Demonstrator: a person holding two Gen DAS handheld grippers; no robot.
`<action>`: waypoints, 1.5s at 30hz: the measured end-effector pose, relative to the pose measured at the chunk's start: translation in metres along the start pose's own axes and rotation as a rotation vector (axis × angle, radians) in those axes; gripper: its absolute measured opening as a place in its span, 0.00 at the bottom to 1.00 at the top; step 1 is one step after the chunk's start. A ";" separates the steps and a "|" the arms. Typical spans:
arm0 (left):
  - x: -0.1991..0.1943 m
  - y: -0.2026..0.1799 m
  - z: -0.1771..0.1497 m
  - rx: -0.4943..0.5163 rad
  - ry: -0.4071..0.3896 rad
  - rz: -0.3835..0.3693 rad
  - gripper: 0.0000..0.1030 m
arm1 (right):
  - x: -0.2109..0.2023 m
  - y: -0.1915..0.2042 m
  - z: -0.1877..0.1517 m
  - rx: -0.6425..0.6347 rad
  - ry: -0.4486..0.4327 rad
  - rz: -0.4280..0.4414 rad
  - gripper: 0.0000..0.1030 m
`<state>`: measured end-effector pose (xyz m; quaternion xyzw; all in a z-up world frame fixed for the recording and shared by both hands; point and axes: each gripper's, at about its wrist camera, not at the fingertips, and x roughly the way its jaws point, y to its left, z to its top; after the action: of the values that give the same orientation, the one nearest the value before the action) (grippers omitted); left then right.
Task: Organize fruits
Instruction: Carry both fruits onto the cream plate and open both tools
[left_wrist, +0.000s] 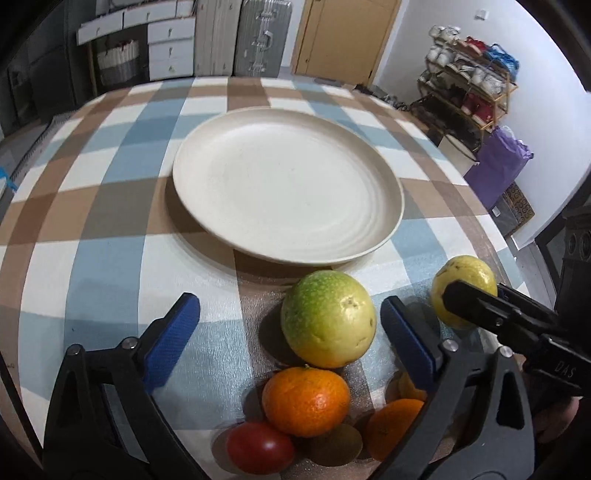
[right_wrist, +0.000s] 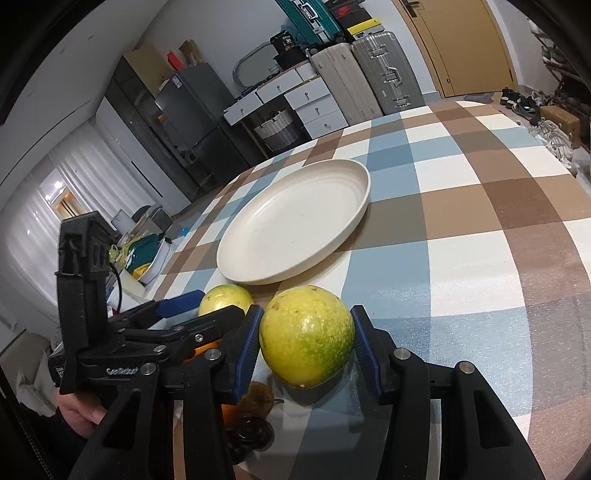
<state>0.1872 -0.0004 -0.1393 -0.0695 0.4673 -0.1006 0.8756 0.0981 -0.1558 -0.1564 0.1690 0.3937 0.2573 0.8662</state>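
An empty cream plate (left_wrist: 284, 184) sits mid-table; it also shows in the right wrist view (right_wrist: 295, 225). A green-yellow fruit (left_wrist: 328, 319) lies between the open fingers of my left gripper (left_wrist: 291, 328), untouched. Behind it lie an orange mandarin (left_wrist: 306, 400), a red tomato (left_wrist: 260, 447), a brown kiwi (left_wrist: 338, 445) and a second mandarin (left_wrist: 393, 426). My right gripper (right_wrist: 304, 341) brackets a second yellow-green fruit (right_wrist: 306, 336), blue pads (right_wrist: 364, 345) close to its sides; whether they grip it is unclear. This fruit shows at the right in the left wrist view (left_wrist: 463, 290).
The round table has a checked blue, brown and white cloth (left_wrist: 110, 206). Suitcases (left_wrist: 258, 37), drawers (left_wrist: 170, 48) and a shoe rack (left_wrist: 469, 88) stand beyond the far edge. The table edge runs close on the right (left_wrist: 513, 258).
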 end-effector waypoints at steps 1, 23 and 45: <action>0.001 0.000 0.001 -0.002 0.005 -0.006 0.93 | 0.000 -0.001 0.000 0.004 0.001 0.007 0.47; -0.021 -0.001 0.011 -0.021 0.049 -0.220 0.45 | -0.006 0.007 0.008 -0.031 -0.006 0.025 0.47; -0.028 0.024 0.118 0.018 -0.053 -0.159 0.45 | 0.034 0.037 0.103 -0.169 0.006 0.000 0.47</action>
<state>0.2728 0.0325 -0.0570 -0.1011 0.4362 -0.1720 0.8775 0.1851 -0.1155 -0.0933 0.0948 0.3730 0.2902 0.8762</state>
